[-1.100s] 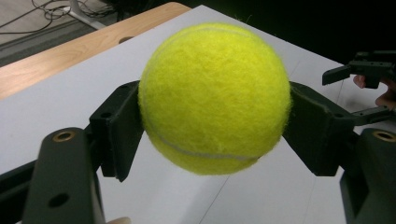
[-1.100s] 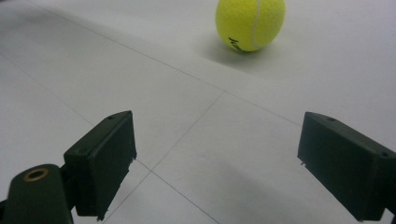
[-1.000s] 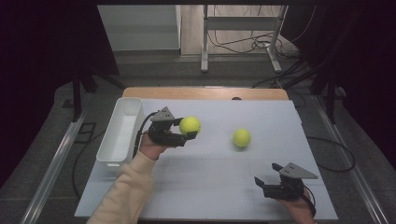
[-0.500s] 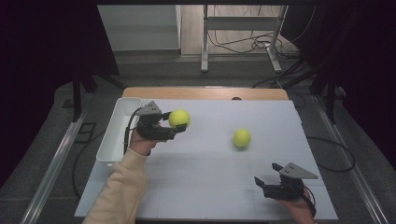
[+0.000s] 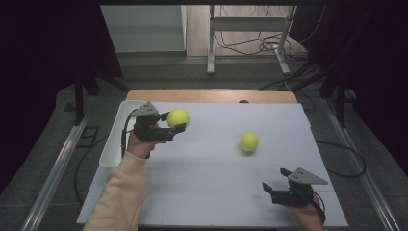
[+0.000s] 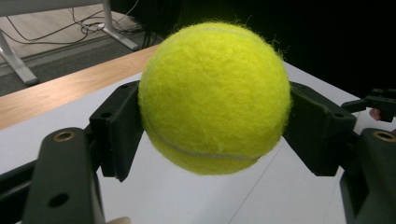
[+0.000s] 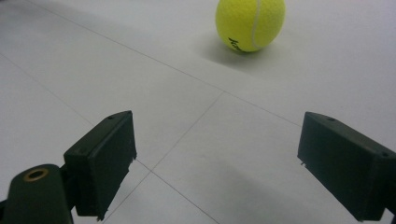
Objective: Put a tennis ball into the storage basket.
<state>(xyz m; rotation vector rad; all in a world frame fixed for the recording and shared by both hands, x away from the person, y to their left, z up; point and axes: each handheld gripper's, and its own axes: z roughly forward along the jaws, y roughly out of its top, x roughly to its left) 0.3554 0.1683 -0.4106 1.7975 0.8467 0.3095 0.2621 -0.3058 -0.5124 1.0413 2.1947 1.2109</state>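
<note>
A: L gripper [image 5: 176, 120]?
B: Clenched on a ball [image 5: 178, 118], pads on both sides, held above the mat, just beside the bin [image 5: 111, 151].
A: Bin contents?
B: Looks bare, but the hand hides part, can't say for sure.
A: R gripper [image 5: 268, 188]?
B: Jaws wide apart, nothing in them, low at the near edge. 2nd ball [image 5: 249, 142] lies on the mat [image 5: 216, 187], well apart from both grippers.

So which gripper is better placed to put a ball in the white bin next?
Left. The left gripper is shut on a tennis ball right beside the white bin. The right gripper is open and empty at the near edge, short of the other ball.
</note>
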